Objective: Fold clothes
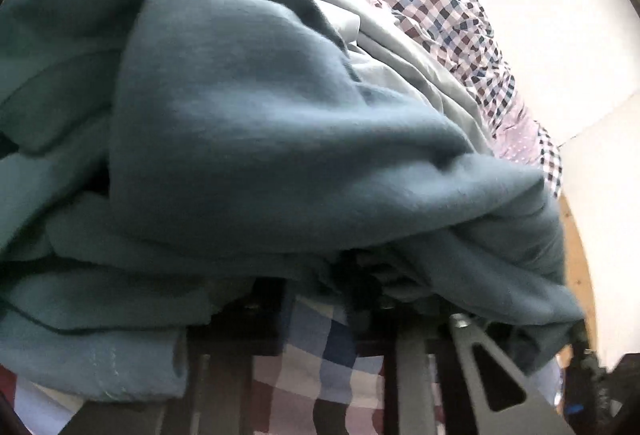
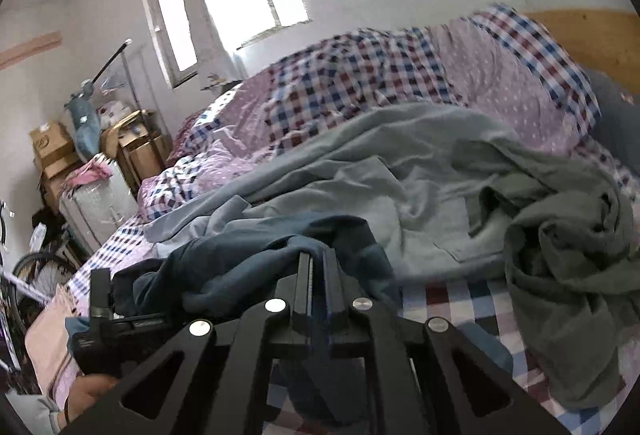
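A teal-blue garment (image 1: 260, 139) fills the left wrist view and drapes over my left gripper (image 1: 332, 275), hiding its fingertips. The finger bases stand a little apart, with checked sheet showing between them. In the right wrist view the same blue garment (image 2: 240, 259) lies bunched on the bed. My right gripper (image 2: 318, 261) is shut on a fold of it, with a thin strip of blue cloth between its fingers. The left gripper's black body (image 2: 100, 307) sits at the garment's left end, held by a hand (image 2: 92, 391).
A pale grey-blue garment (image 2: 400, 195) lies spread beyond the blue one, and a crumpled grey-green one (image 2: 568, 275) lies to the right. Both rest on a checked bed sheet (image 2: 452, 299) before a heaped quilt (image 2: 360, 83). Wooden headboard (image 2: 592, 35) far right; boxes (image 2: 52, 147) and a bicycle wheel (image 2: 40, 267) left.
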### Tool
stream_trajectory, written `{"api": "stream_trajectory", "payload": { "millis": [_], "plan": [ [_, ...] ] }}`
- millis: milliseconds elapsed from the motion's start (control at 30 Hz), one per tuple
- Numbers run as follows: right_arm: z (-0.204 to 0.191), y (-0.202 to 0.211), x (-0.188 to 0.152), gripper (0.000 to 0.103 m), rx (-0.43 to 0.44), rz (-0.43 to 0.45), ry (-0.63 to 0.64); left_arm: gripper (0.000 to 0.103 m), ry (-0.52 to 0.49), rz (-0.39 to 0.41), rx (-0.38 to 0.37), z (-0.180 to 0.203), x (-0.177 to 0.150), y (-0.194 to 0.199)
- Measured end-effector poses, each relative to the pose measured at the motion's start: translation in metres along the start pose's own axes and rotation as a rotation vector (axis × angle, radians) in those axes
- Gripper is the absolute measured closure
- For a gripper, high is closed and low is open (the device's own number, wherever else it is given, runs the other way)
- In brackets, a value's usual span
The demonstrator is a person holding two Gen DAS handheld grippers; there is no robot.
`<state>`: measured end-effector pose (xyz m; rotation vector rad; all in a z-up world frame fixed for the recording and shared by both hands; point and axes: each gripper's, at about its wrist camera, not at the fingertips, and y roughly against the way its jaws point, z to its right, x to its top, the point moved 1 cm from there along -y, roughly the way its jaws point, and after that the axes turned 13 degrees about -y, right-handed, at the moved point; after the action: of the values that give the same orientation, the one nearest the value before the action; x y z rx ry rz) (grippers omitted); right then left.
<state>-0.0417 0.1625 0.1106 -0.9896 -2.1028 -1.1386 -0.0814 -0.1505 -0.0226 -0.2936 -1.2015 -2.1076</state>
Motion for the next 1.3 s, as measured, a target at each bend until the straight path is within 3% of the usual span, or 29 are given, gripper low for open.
{"api": "stream_trajectory", "payload": {
  "millis": [133, 300, 400, 533, 567, 600, 667, 800, 1000, 1300],
  "plan": [
    [0.022, -0.005, 0.001, 0.092, -0.038, -0.019, -0.118, 0.094, -0.041, 0.022, -0.013, 0.022, 0.01, 0.007],
    [0.044, -0.01, 0.0, 0.088, -0.075, -0.045, -0.237, 0.095, -0.076, 0.12, -0.109, 0.04, 0.025, 0.053],
    [0.017, -0.008, -0.002, 0.088, 0.034, -0.073, -0.108, 0.095, -0.097, 0.188, -0.151, 0.054, 0.034, 0.073],
    [-0.048, 0.001, -0.029, 0.088, 0.231, -0.166, 0.236, 0.095, -0.11, 0.201, -0.168, 0.059, 0.031, 0.085],
    [-0.06, -0.001, -0.039, 0.083, 0.25, -0.192, 0.302, 0.095, -0.11, 0.198, -0.165, 0.06, 0.031, 0.082],
    [-0.066, -0.007, -0.049, 0.073, 0.236, -0.217, 0.341, 0.095, -0.108, 0.197, -0.165, 0.059, 0.029, 0.083],
    [-0.072, -0.021, -0.068, 0.065, 0.196, -0.269, 0.39, 0.095, -0.103, 0.195, -0.165, 0.055, 0.026, 0.085],
    [-0.039, -0.066, -0.081, 0.064, 0.039, -0.363, 0.261, 0.095, -0.103, 0.192, -0.166, 0.053, 0.023, 0.088],
    [-0.007, -0.086, -0.074, 0.064, -0.065, -0.356, 0.121, 0.095, -0.104, 0.181, -0.176, 0.05, 0.018, 0.088],
    [-0.001, -0.104, -0.08, 0.061, -0.106, -0.381, 0.1, 0.095, -0.116, 0.162, -0.186, 0.05, 0.013, 0.09]
  ]
}}
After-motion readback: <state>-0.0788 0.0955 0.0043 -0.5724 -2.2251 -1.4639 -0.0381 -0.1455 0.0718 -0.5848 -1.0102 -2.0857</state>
